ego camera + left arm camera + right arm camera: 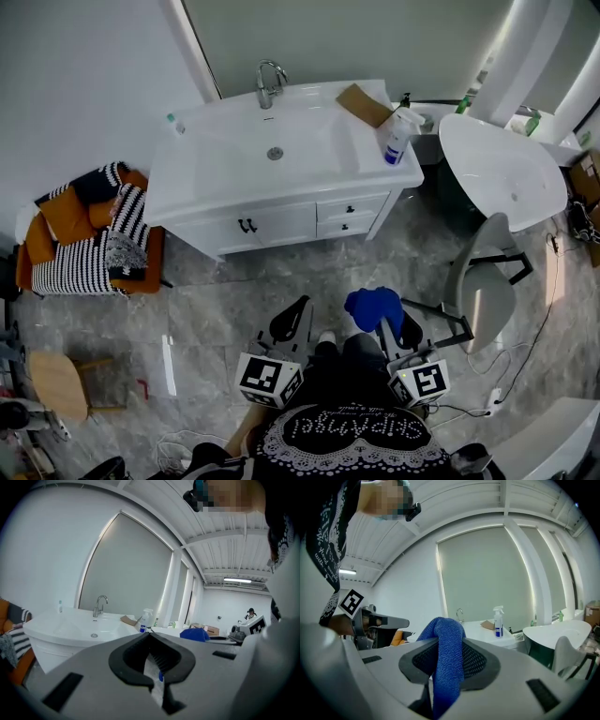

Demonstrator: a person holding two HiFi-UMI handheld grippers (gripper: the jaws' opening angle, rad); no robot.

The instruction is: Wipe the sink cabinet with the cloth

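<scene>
Blue cloth (373, 306) is bunched at the tips of the right gripper (396, 330), toward 5 o'clock in the head view, held above a grey marbled floor (216, 300). In the right gripper view the two black ribbed jaws are clamped on the cloth (447, 658): a fold stands up above them and the rest hangs down between them.

The left gripper (291, 323) sits near 6 o'clock, just beside the right one, at roughly the same height. In the left gripper view its jaws meet at the tips with nothing between them.

The white sink cabinet (281, 220) stands at 12 o'clock, well apart from both grippers, its drawers and doors facing the person. Its top holds a white basin (234, 150) with a chrome faucet (269, 84) at the back edge. At the cabinet top's 2 o'clock corner lies a flat brown piece of cardboard (364, 103), and near it a white spray bottle (396, 141) stands upright.

At 2 o'clock, to the right of the cabinet, is a white bathtub (502, 169). A pale grey chair (483, 281) stands at 4 o'clock, near the right gripper. At 9 o'clock an orange sofa (66, 220) carries black-and-white striped cushions (80, 262), and a round wooden stool (56, 384) sits at 8 o'clock.
</scene>
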